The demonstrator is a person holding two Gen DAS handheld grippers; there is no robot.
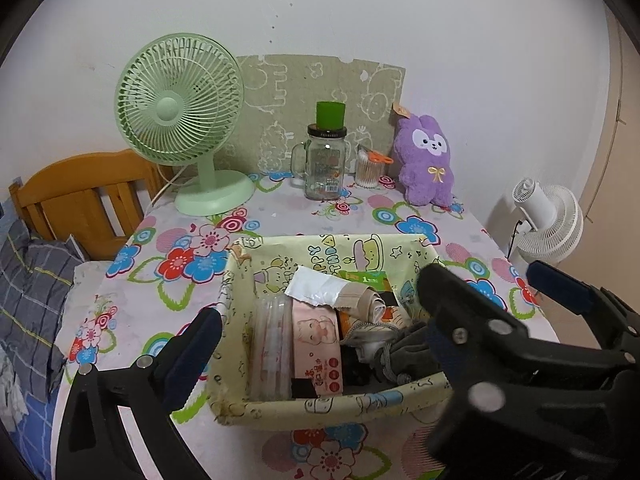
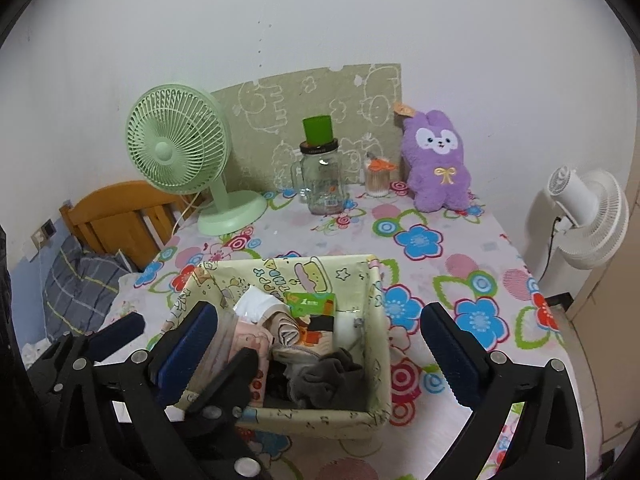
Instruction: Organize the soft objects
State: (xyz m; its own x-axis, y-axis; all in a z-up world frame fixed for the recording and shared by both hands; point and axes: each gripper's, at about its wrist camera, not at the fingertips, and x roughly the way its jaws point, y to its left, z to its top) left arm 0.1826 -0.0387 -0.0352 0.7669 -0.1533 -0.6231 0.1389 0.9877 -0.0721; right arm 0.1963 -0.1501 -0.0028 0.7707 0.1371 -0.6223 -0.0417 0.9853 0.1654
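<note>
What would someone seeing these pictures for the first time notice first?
Probably the fluffy purple plush bunny propped against the wall at the back right of the flower-print tablecloth, and the pale green desk fan standing at the back left. Next comes the cream cartoon-print fabric basket at the front, stuffed with dark grey socks and packets, with the open left gripper and right gripper hovering at it.

Between the matt black plastic fingers (image 2: pixel 452 344) sits a printed fabric basket (image 2: pixel 376 364) holding soft grey cloth (image 2: pixel 320 380); beyond, fuzzy purple plush (image 2: pixel 438 162) and a glossy glass jar (image 2: pixel 324 184).
</note>
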